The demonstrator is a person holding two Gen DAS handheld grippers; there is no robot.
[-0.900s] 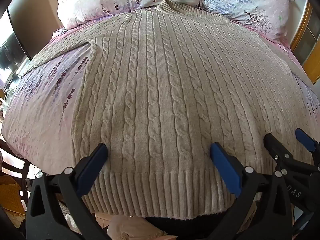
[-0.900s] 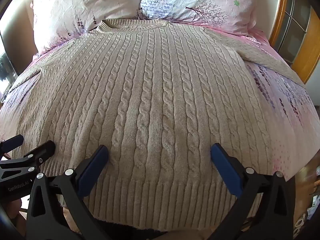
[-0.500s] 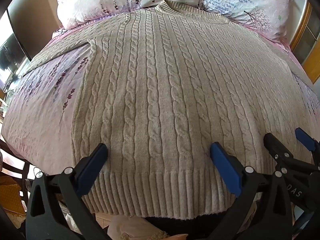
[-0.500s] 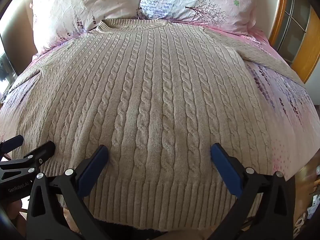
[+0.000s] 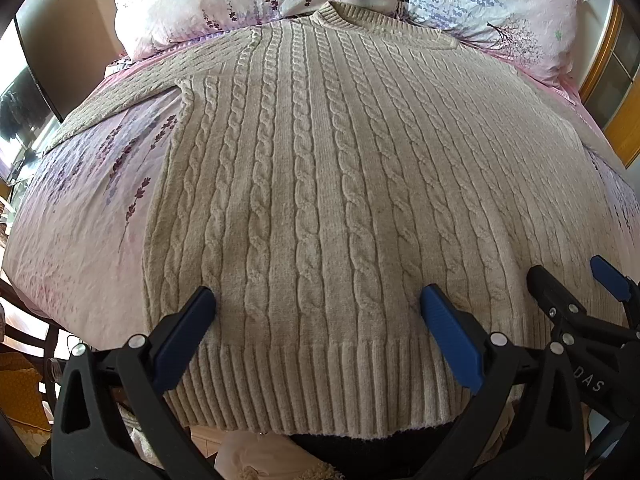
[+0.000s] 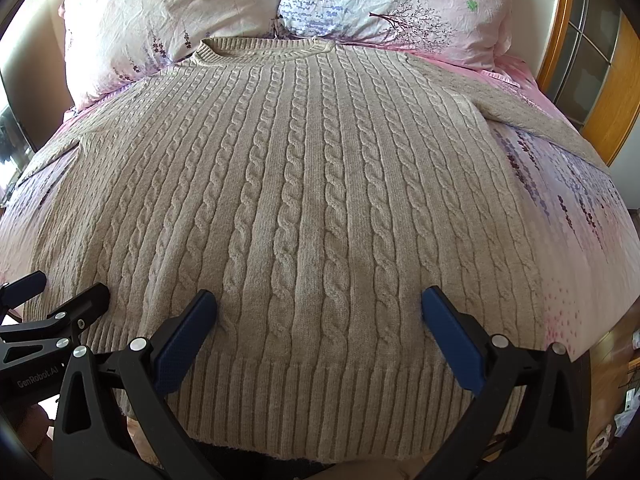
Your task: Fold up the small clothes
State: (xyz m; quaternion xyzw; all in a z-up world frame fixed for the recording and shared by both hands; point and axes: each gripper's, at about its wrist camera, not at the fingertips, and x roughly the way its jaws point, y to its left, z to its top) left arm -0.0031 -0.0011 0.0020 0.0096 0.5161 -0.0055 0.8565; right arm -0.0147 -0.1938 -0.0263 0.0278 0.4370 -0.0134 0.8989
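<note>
Sweater: flat on bed, collar at pillows.
Left gripper: wide open, empty, over hem.
Right gripper: same.

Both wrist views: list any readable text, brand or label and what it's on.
"GenRobot.AI": on the black body of the left gripper, seen in the right wrist view.
"DAS": partial lettering on the black body of the right gripper, seen in the left wrist view; the rest is cut off.
Sweater, pillows: no text visible.
</note>
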